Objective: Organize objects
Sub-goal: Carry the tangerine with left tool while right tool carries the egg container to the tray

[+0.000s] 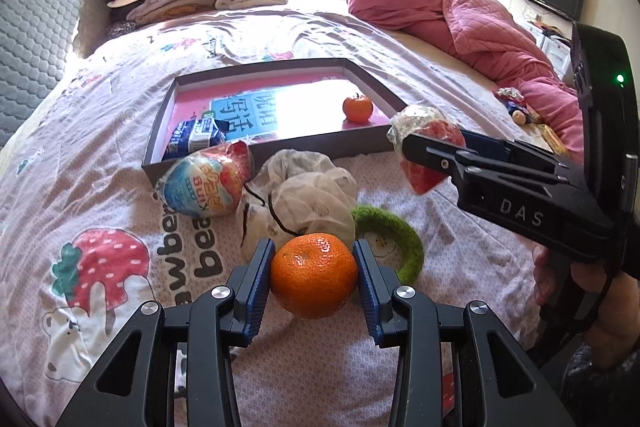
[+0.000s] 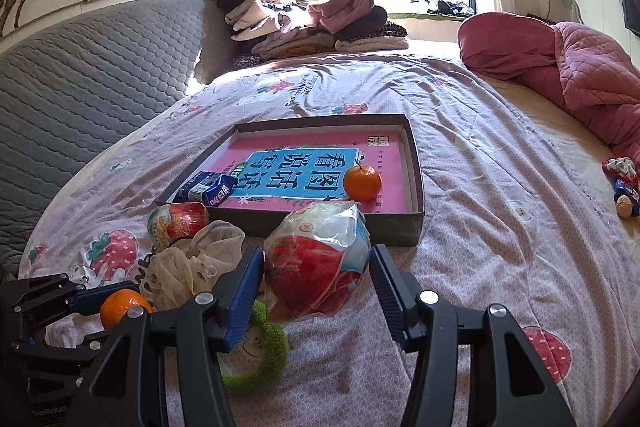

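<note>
Orange and firm, a tangerine (image 1: 314,275) sits clamped between the blue pads of the left tool (image 1: 314,277) in the left wrist view, low over the strawberry-print bed sheet (image 1: 100,155). It looks light and round, so it could roll out of a loose hold; the grip across its middle seems the sound place, with gentle pressure since the peel bruises. Just behind it lie a crumpled white cloth bag (image 1: 304,199), a green fuzzy ring (image 1: 396,239) and a wrapped snack packet (image 1: 204,187). Farther back is the shallow box (image 1: 160,135), holding a second tangerine (image 1: 357,108) and a small blue carton (image 1: 196,139). To the right, the right tool (image 1: 424,143) carries a crinkly red-and-white packet (image 1: 430,151); whether it rests on the bed is unclear from here.

From the right wrist view, the same packet (image 2: 320,263) hangs between the fingers of the right tool (image 2: 318,275). The left pad presses its wrap, but a gap shows at the right pad, so I cannot tell whether the grip is firm. The plastic looks slippery and soft; holding the bulky middle seems safest. The box (image 2: 416,163) lies just ahead. The left tool (image 2: 80,301) appears at lower left, with its tangerine (image 2: 122,307) half hidden. The packet's printing is too crumpled to read.
</note>
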